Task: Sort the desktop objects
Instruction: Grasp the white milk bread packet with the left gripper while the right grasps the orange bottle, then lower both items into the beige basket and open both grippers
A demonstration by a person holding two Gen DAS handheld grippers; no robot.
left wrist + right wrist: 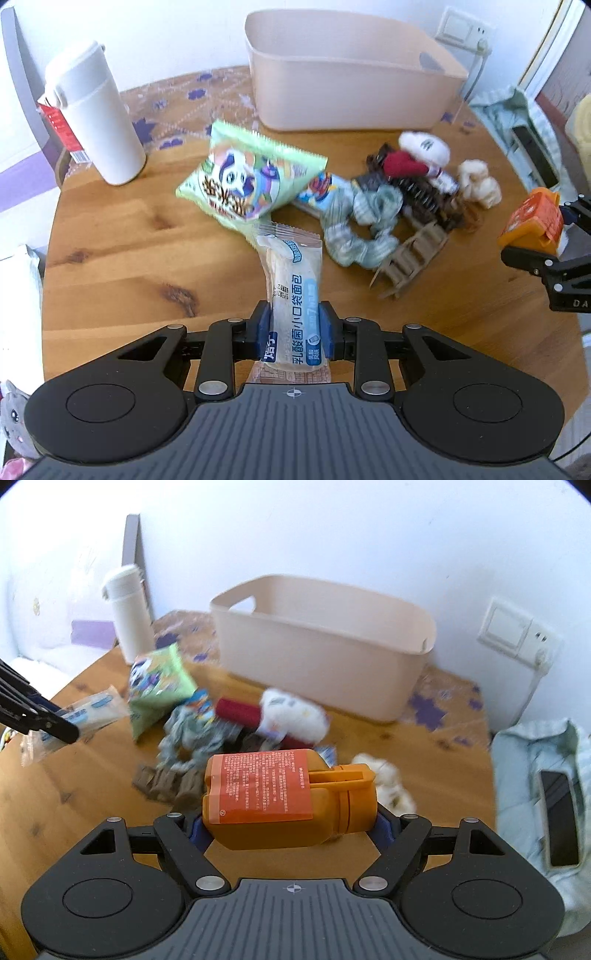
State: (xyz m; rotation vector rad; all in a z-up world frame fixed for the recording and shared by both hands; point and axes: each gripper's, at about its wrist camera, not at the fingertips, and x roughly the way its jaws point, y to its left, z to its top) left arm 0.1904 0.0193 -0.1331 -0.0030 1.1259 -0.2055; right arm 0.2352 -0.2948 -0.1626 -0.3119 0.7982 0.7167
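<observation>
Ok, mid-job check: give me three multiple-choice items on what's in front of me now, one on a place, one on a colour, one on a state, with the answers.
1. Where does the white flask stand?
A. inside the bin
B. on the table, left of the pink bin
C. on the phone

2. What colour is the bottle in the right gripper?
A. orange
B. blue
C. black

3. What is the left gripper doing?
A. standing open, holding nothing
B. shut on the green snack bag
C. shut on the bread packet

Answers: 1 B, it stands upright on the wooden table. 2 A, body and cap are orange. 3 C, both blue pads press its sides.
</observation>
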